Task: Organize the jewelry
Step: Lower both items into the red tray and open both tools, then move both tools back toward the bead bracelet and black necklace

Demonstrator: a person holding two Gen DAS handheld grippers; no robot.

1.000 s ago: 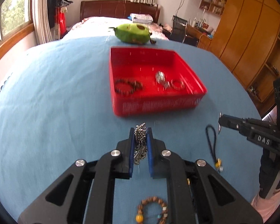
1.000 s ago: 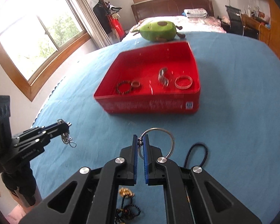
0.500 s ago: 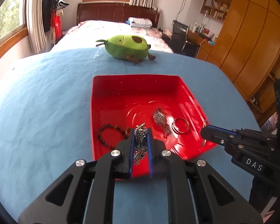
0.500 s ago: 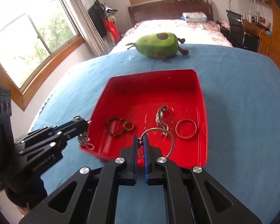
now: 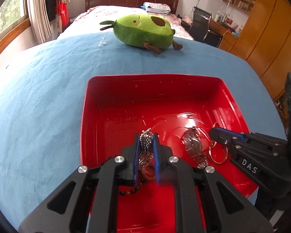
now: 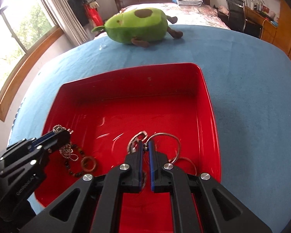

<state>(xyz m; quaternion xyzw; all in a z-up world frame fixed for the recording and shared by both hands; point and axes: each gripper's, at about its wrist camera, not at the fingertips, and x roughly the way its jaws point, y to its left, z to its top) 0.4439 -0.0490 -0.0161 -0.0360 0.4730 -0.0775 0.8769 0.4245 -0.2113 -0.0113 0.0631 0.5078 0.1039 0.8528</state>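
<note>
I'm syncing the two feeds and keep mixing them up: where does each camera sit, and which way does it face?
Left wrist: rides the left gripper, looking along its fingers into the red tray; own fingers pinch a ball chain; the right gripper enters from the right.
Right wrist: rides the right gripper, facing the same tray; own fingers clamp a wire bangle; the left gripper enters from the left.
Shared: tray, watch, avocado plush, blue cloth.
</note>
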